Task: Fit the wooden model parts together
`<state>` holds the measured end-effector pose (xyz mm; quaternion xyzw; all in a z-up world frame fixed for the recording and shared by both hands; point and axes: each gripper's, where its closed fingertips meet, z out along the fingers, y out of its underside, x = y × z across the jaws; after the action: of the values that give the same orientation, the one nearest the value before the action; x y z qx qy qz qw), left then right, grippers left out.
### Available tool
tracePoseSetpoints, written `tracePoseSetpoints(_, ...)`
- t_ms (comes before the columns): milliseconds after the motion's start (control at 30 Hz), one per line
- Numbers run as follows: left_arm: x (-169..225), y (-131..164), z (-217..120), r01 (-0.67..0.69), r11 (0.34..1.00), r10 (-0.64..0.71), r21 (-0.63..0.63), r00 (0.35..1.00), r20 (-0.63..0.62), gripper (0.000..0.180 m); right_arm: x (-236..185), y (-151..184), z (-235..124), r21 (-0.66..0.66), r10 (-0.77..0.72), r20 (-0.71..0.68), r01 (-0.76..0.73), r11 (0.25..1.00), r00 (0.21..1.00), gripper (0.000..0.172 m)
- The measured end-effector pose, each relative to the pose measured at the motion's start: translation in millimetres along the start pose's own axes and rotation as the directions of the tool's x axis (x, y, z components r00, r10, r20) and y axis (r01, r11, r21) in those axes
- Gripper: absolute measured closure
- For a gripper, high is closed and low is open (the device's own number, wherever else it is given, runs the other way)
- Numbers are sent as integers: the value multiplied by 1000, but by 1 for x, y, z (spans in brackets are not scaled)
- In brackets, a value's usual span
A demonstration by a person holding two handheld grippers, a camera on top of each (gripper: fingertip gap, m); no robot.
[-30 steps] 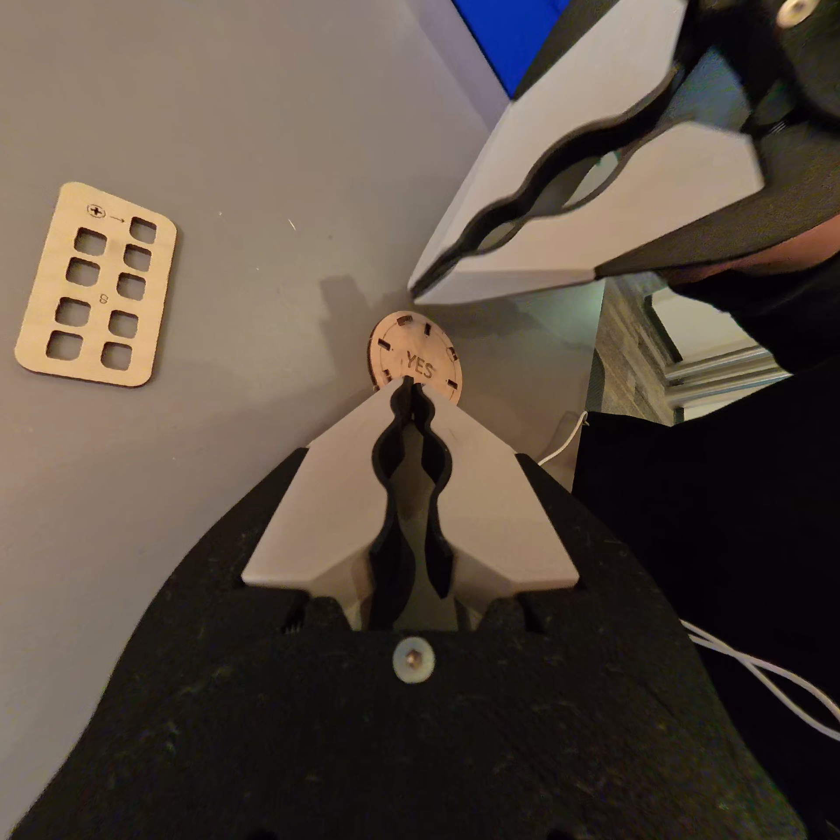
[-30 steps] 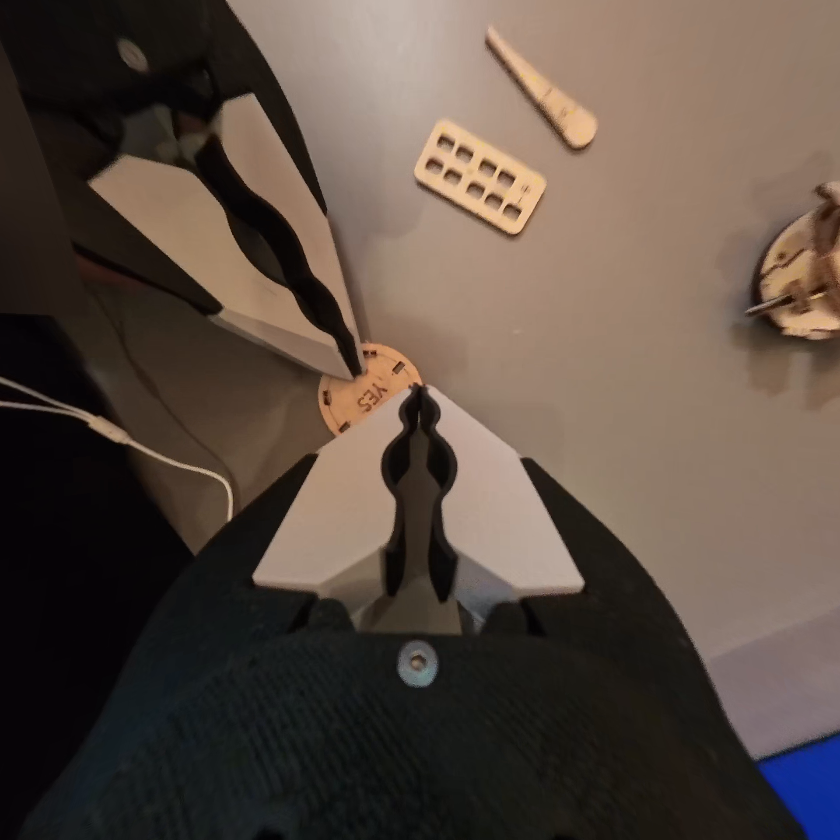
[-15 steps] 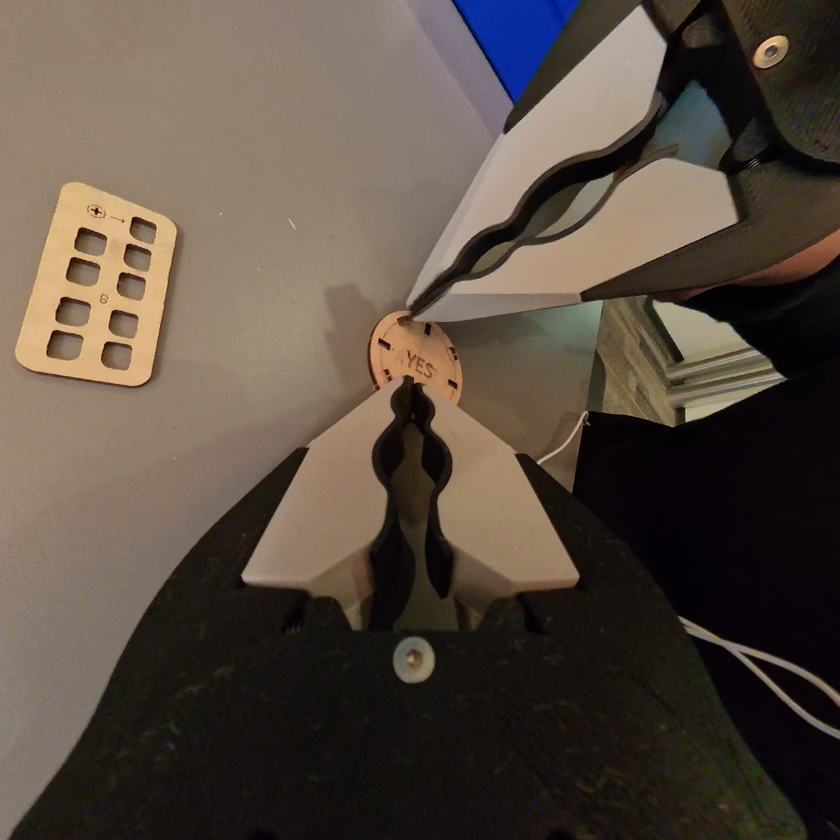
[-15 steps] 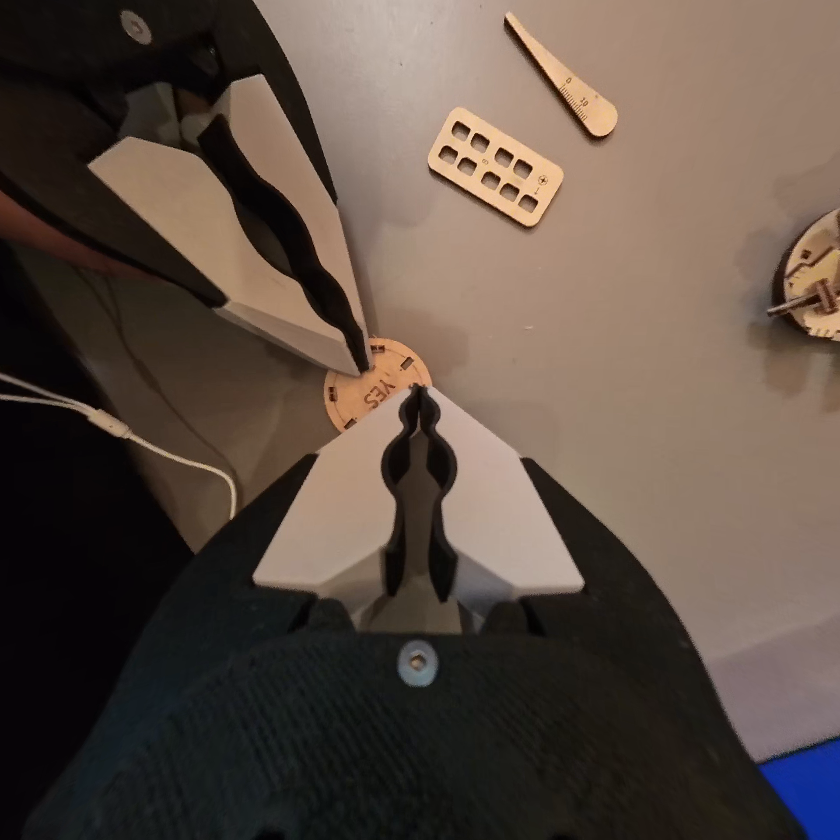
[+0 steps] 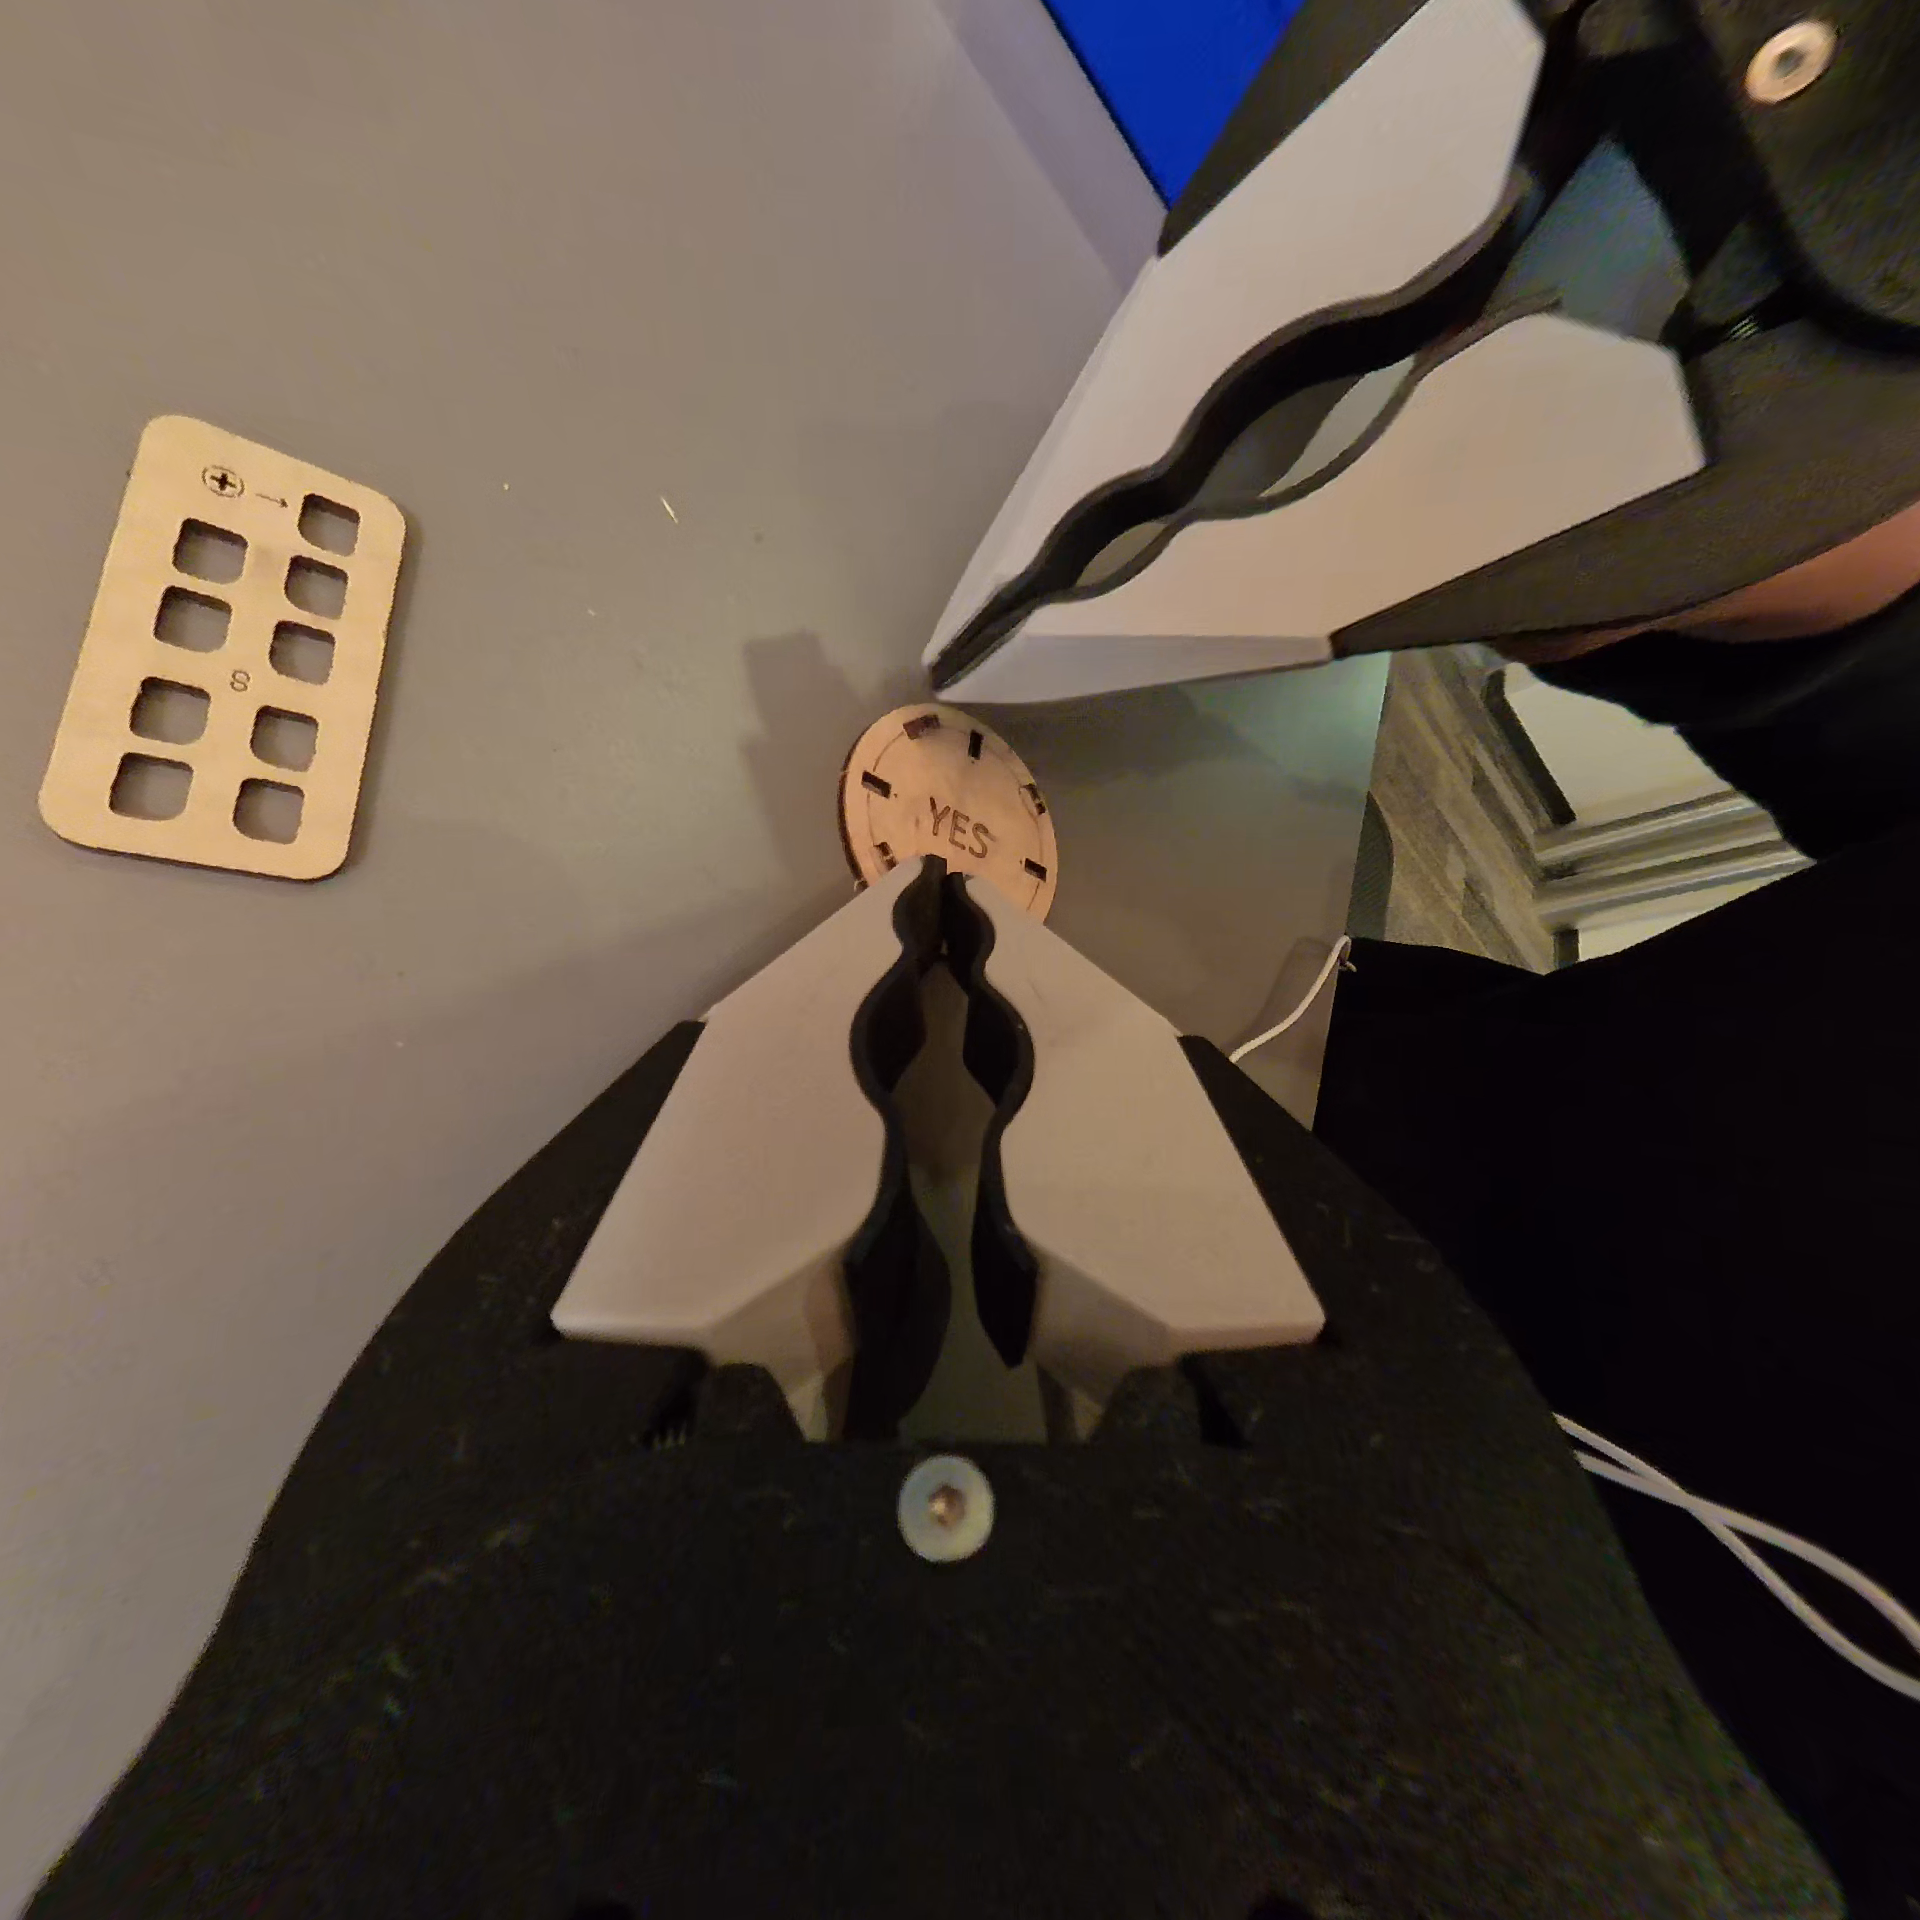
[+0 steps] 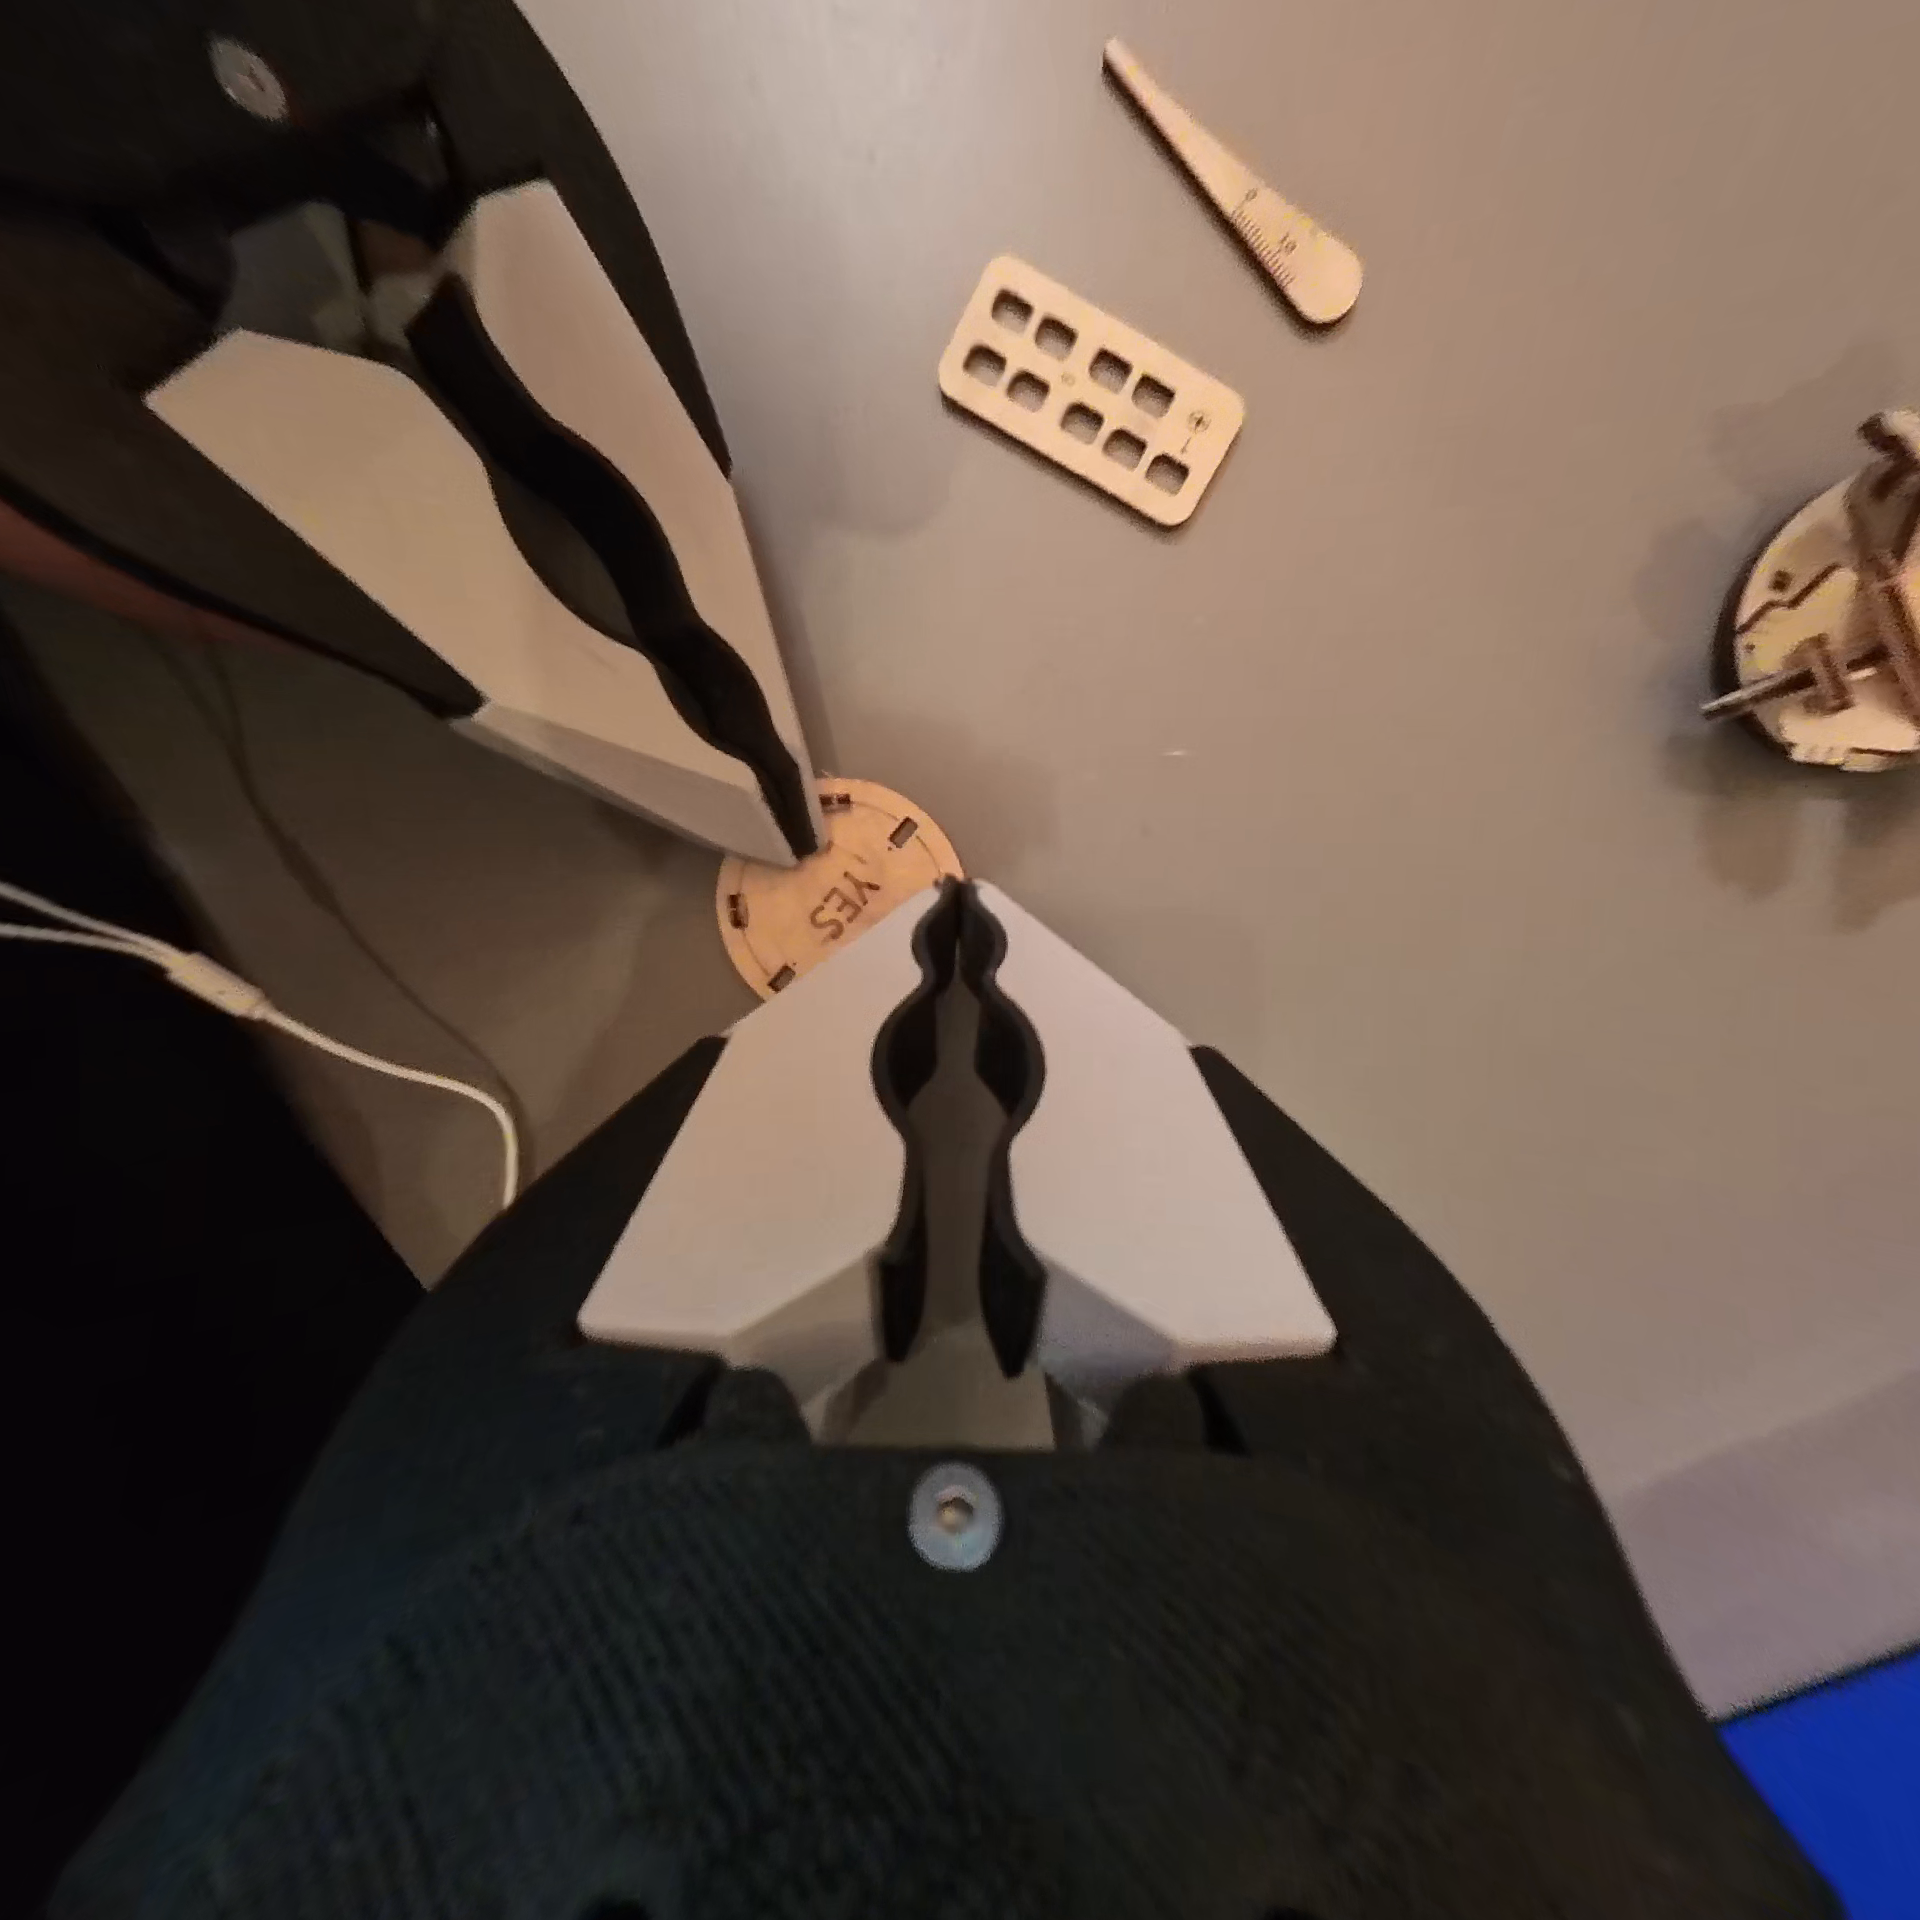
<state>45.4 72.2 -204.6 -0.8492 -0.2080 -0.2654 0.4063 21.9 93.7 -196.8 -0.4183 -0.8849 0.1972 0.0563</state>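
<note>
Item: round wooden disc flat on grey bench, frame centre; my left hand-held gripper and right hand-held gripper both pressed together, tips at its rim, nothing pinched.

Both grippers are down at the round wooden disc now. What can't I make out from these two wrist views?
- Left gripper: its own fingers cover the round wooden disc's near edge, so contact there is unclear.
- Right gripper: its fingers hide the disc's near side in the right wrist view.
- Round wooden assembly: cut off by the right edge.
- Tapered wooden stick: its markings are too small.
</note>
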Motion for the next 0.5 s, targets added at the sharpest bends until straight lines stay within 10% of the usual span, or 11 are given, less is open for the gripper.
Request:
tracePoseSetpoints(333, 0, 0, 0, -1, 1000, 1, 0, 1000, 0, 180, 6, -6, -4, 59, 34, 8, -34, 998, 999, 172)
tracePoseSetpoints(500, 1, 0, 0, -13, 1000, 13, 3, 1000, 6, 180, 27, -63, -44, 583, 24, -155, 72, 809, 988, 172)
